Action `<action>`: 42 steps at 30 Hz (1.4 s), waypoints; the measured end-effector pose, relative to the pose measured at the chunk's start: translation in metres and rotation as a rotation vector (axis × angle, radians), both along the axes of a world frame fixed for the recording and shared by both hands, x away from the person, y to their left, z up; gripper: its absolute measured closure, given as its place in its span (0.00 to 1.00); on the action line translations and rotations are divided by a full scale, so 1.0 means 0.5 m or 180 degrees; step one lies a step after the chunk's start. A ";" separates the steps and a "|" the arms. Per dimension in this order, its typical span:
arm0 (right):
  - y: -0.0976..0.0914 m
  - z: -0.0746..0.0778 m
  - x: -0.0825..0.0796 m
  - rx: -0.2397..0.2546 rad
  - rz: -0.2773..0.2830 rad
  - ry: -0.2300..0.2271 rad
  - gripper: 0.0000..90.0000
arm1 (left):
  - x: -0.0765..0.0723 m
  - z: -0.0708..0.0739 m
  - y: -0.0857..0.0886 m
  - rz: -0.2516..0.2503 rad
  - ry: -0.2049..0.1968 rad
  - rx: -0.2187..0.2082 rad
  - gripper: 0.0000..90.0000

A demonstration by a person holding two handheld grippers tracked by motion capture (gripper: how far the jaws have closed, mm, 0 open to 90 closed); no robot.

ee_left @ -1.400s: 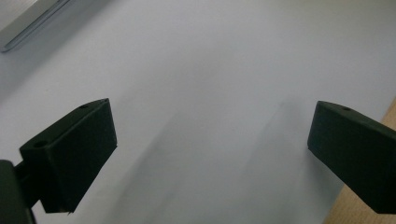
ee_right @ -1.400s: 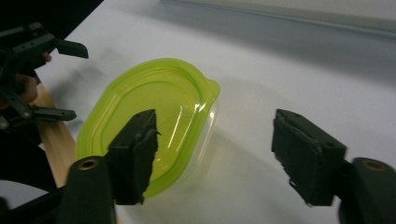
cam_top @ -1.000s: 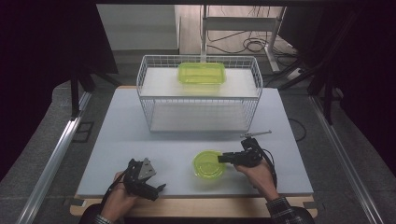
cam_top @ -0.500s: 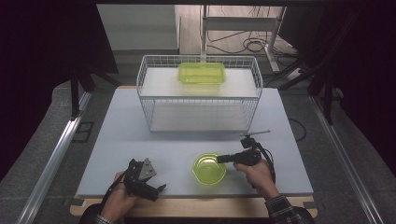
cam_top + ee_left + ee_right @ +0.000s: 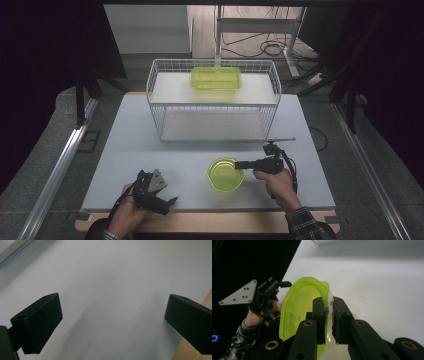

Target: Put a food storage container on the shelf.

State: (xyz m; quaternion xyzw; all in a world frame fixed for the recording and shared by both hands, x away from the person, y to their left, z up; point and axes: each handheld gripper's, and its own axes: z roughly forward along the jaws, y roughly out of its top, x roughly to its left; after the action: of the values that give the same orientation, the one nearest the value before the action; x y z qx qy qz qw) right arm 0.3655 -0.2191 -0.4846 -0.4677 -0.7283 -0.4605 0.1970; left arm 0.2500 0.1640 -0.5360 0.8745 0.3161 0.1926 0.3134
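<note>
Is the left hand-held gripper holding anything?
No, the left hand-held gripper has its jaws wide apart with only the bare white table between them.

Bowl (image 5: 297, 312) bottom cut off by frame edge, rim part hidden behind tongs.

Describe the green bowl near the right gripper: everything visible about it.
The bowl is small, round and translucent yellow-green, plastic by the look, with a small tab or spout on its rim. It appears empty and sits upright on the white table near the front edge, in front of the wire basket. The right gripper has just closed on its rim: one jaw inside the wall, one outside, pads pressing it.
</note>
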 end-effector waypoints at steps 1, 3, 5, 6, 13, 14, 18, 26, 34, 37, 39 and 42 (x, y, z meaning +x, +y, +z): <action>-0.001 0.002 0.001 0.0004 -0.0011 -0.0008 0.90 | 0.000 0.000 0.000 0.0003 0.0007 -0.0009 0.01; -0.002 0.006 0.002 0.0019 -0.0017 -0.0032 0.90 | 0.000 0.001 0.001 0.0008 0.0015 -0.0023 0.01; -0.003 0.011 0.004 0.0046 -0.0039 -0.0044 0.90 | 0.001 0.000 0.002 0.0017 0.0024 -0.0027 0.01; -0.003 0.014 0.004 0.0047 -0.0045 -0.0043 0.90 | 0.001 0.000 0.002 0.0020 0.0031 -0.0028 0.01; -0.003 0.031 0.010 0.0110 -0.0074 -0.0092 0.90 | 0.001 0.000 0.002 0.0029 0.0040 -0.0043 0.01; -0.003 0.033 0.011 0.0121 -0.0076 -0.0092 0.90 | 0.001 0.000 0.002 0.0030 0.0040 -0.0045 0.01; -0.004 0.042 0.015 0.0168 -0.0094 -0.0111 0.90 | 0.001 0.000 0.002 0.0029 0.0041 -0.0042 0.01; -0.002 0.066 0.023 0.0233 -0.0115 -0.0174 0.90 | 0.001 0.000 0.002 0.0028 0.0042 -0.0033 0.01; 0.001 0.087 0.033 0.0300 -0.0131 -0.0228 0.90 | 0.001 -0.001 0.001 0.0021 0.0050 -0.0011 0.01; 0.002 0.096 0.037 0.0317 -0.0147 -0.0236 0.90 | 0.001 -0.001 0.001 0.0021 0.0050 -0.0008 0.01; 0.003 0.103 0.039 0.0328 -0.0145 -0.0256 0.90 | 0.001 -0.001 0.001 0.0021 0.0051 -0.0006 0.01; 0.004 0.113 0.042 0.0327 -0.0153 -0.0286 0.90 | 0.001 -0.001 0.001 0.0020 0.0051 -0.0007 0.01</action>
State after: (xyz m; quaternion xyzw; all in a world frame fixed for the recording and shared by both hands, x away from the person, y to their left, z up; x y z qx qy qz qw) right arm 0.3865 -0.2172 -0.4283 -0.4532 -0.7004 -0.5223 0.1767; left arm 0.2505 0.1643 -0.5367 0.8747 0.3215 0.1862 0.3113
